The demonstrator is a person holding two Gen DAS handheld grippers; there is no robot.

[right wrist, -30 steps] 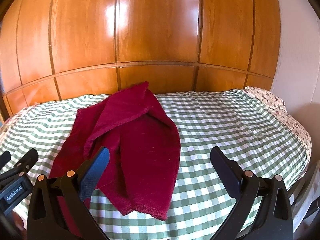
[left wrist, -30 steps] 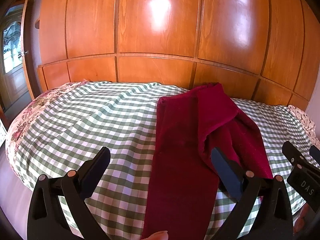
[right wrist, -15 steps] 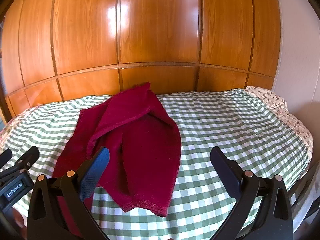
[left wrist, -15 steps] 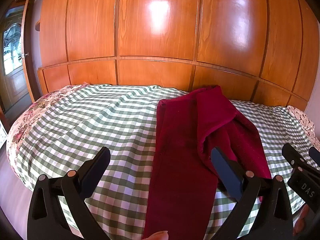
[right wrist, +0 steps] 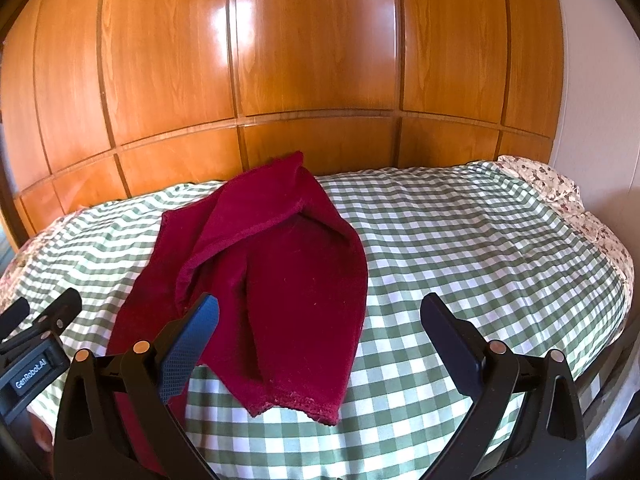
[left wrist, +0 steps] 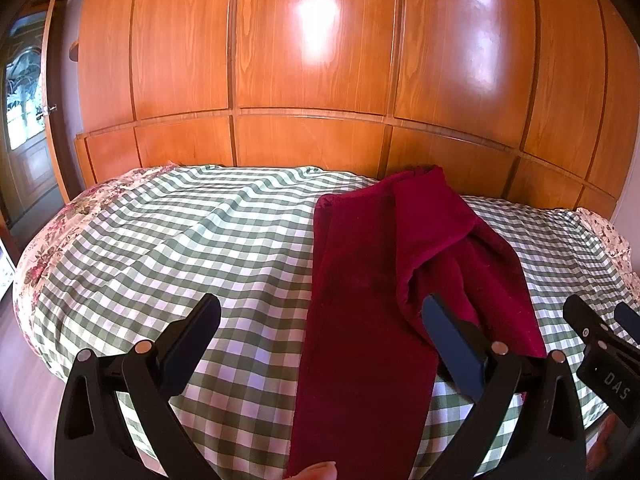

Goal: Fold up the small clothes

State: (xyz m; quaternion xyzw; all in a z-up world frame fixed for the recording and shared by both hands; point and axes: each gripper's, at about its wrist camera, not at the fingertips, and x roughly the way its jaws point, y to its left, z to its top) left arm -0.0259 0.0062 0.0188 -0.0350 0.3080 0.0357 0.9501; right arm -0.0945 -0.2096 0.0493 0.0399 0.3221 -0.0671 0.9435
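A dark red pair of small trousers (left wrist: 372, 280) lies rumpled on the green-and-white checked bed cover (left wrist: 200, 248), one leg stretched toward me, the other folded over at the far end. The same red trousers (right wrist: 288, 280) fill the middle left of the right wrist view, with a hem near the bed's front edge. My left gripper (left wrist: 320, 320) hovers open above the straight leg, nothing between its fingers. My right gripper (right wrist: 320, 320) is open too, over the hem of the right leg, holding nothing. The right gripper's body (left wrist: 600, 360) shows at the left view's right edge.
A tall wooden wardrobe wall (left wrist: 320, 80) stands right behind the bed. A floral sheet edge (right wrist: 560, 188) shows at the bed's corners. A doorway (left wrist: 24, 120) is at far left, a white wall (right wrist: 592, 80) at far right. A fingertip (left wrist: 316, 472) shows at the bottom.
Both grippers have drawn back and risen slightly, so the bed and trousers sit a little lower and farther in view. The trousers have not moved.
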